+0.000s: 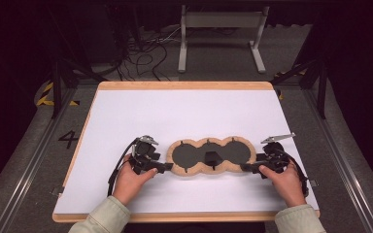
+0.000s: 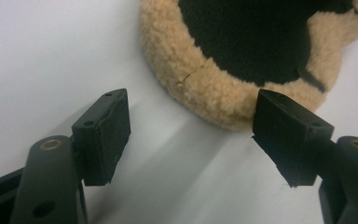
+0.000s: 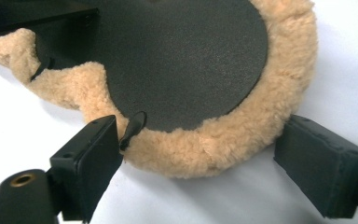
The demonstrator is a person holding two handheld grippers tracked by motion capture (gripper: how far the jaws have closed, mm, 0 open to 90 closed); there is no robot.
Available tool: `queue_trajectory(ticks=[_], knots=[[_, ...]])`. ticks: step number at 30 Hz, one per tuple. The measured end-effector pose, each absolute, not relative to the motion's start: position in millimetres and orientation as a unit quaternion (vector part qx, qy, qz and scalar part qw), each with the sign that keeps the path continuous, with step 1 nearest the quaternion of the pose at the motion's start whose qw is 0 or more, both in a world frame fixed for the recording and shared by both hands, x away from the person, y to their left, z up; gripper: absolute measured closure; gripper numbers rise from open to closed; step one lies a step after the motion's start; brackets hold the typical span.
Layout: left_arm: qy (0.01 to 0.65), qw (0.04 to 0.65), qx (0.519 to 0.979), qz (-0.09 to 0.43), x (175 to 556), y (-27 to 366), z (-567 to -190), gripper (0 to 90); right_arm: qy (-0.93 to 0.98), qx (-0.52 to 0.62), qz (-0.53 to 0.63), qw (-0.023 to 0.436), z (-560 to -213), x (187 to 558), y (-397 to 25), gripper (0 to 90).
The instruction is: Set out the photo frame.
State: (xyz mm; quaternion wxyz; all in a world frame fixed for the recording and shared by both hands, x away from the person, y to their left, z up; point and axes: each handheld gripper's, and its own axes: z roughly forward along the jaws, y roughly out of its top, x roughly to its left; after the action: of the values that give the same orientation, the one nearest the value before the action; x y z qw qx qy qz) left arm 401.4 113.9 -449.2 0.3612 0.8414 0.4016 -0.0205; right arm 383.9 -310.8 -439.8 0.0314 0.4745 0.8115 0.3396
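Fleece-rimmed mat (image 1: 210, 156), tan pile border around three joined black circular panels, lies flat on the white tabletop (image 1: 184, 111), near its front edge and roughly centred. Left gripper (image 1: 167, 166) sits low at the mat's left end, jaws spread apart with nothing between them; in the left gripper view (image 2: 191, 135) the right jaw tip is just beside the tan rim (image 2: 205, 88), the left jaw over bare tabletop. Right gripper (image 1: 246, 168) mirrors this at the mat's right end, jaws also wide apart; in the right gripper view (image 3: 196, 154) they straddle the curved rim (image 3: 242, 135), and a small black tab (image 3: 133, 128) lies just beside the left jaw. Both hands (image 1: 131, 179) rest low on the tabletop, sleeves entering from the bottom. Beyond the tabletop: a grey frame (image 1: 221, 34) and loose cables (image 1: 141, 53) on the floor.
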Motion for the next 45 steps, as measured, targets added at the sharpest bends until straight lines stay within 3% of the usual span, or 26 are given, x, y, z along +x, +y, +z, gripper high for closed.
queue_trajectory(ticks=[10, 15, 30, 41, 45], knots=[[0.403, 0.387, 0.825, -0.083, 407.7, 110.6, -454.0, 30.4, 0.811, 0.473, 0.342, 0.029, -440.2, 383.9, -312.1, 15.5], [0.397, 0.363, 0.841, -0.057, 402.9, 94.2, -449.9, 23.2, 0.815, 0.467, 0.342, 0.026, -440.4, 383.9, -312.3, 14.2], [0.403, 0.345, 0.846, -0.052, 401.5, 86.0, -447.4, 17.8, 0.813, 0.467, 0.347, 0.03, -441.4, 382.4, -311.5, 12.3], [0.412, 0.344, 0.843, -0.031, 399.4, 84.0, -445.5, 19.3, 0.779, 0.491, 0.387, 0.043, -429.7, 376.9, -319.4, 28.9], [0.414, 0.347, 0.842, -0.006, 396.3, 85.5, -442.5, 24.1, 0.77, 0.492, 0.402, 0.061, -422.9, 372.4, -321.3, 35.0]])
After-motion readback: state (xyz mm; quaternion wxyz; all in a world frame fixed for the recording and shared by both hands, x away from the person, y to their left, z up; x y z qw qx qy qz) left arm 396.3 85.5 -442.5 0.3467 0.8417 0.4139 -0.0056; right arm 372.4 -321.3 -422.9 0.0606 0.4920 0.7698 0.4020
